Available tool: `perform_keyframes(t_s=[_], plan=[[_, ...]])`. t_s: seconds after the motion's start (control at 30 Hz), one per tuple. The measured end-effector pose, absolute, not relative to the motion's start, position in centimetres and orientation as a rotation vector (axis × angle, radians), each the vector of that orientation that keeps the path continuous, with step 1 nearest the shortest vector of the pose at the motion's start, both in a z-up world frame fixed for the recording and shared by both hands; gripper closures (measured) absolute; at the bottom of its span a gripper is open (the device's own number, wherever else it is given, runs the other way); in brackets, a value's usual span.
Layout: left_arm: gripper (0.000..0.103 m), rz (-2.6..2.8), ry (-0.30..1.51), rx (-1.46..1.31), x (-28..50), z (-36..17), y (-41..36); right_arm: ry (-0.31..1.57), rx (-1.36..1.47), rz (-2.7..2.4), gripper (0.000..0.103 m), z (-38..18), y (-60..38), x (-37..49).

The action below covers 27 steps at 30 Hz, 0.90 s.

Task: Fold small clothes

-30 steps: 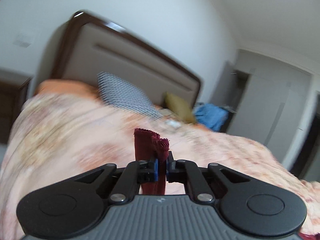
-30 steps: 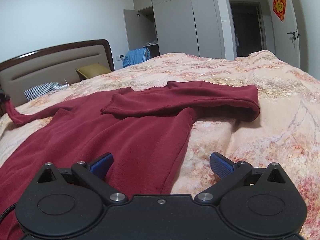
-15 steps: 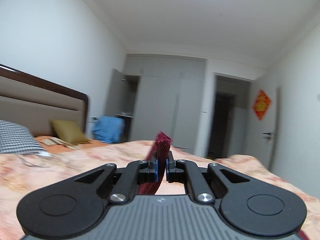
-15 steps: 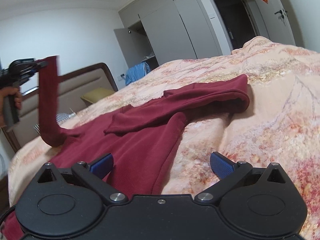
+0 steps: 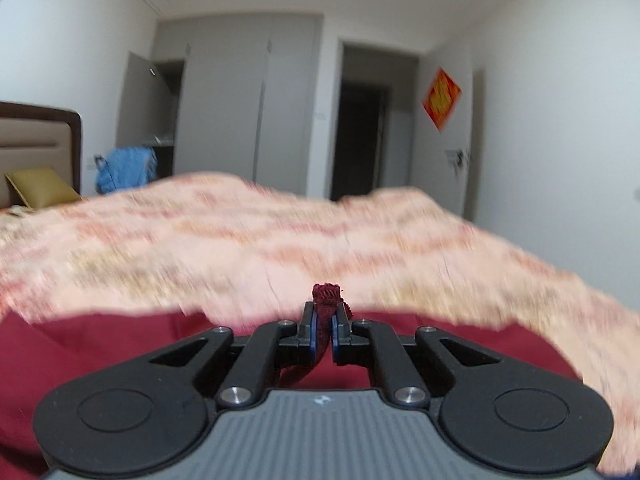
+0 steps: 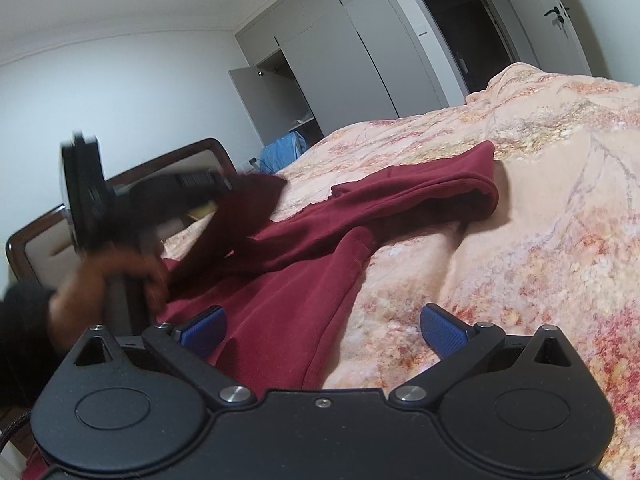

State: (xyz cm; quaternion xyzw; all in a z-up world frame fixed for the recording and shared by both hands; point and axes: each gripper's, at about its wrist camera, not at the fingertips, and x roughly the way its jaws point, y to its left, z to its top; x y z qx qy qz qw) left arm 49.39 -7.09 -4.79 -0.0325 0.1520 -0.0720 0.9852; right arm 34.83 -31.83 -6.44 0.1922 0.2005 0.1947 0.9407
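Observation:
A dark red long-sleeved top (image 6: 280,320) lies spread on the bed, one sleeve (image 6: 420,196) folded across its upper part. My left gripper (image 5: 325,330) is shut on the cuff of the other sleeve (image 5: 327,294) and holds it low over the red cloth (image 5: 100,344). In the right wrist view the left gripper (image 6: 224,184) is blurred, carrying that sleeve (image 6: 240,220) over the body of the top. My right gripper (image 6: 320,330) is open and empty above the top's side edge.
The bed has a peach floral cover (image 6: 540,220) and a brown headboard (image 6: 200,152). A yellow pillow (image 5: 40,190) and blue cloth (image 5: 126,168) lie beyond. Grey wardrobes (image 5: 240,112) and a dark doorway (image 5: 360,136) stand behind.
My left gripper has swung the sleeve cuff up from the bed's left side, across and down over the top's body. The right gripper stayed open and tilted slightly.

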Motion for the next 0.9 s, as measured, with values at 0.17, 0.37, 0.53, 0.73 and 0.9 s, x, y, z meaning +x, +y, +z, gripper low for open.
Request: perform_keyframes(t_s=[0.17, 0.37, 0.53, 0.73, 0.9], plan=[[0.094, -0.193, 0.412, -0.124, 49.9, -6.4, -6.3, 0.408, 0.400, 0.399, 0.000, -6.4, -31.8, 34.7], [0.033, -0.217, 0.418, -0.190, 48.7, -4.7, -4.8, 0.408, 0.400, 0.400, 0.000, -6.4, -31.9, 34.8], [0.012, -0.238, 0.435, -0.166, 47.5, -3.4, -3.5, 0.409, 0.401, 0.399, 0.000, -6.5, -31.9, 34.8], [0.005, -0.170, 0.429, -0.074, 43.5, -2.6, 1.6, 0.414, 0.403, 0.396, 0.000, -6.6, -31.9, 34.9], [0.001, -0.039, 0.450, -0.033, 40.2, -2.5, 8.3, 0.424, 0.391, 0.385, 0.000, -6.5, -31.6, 35.1]])
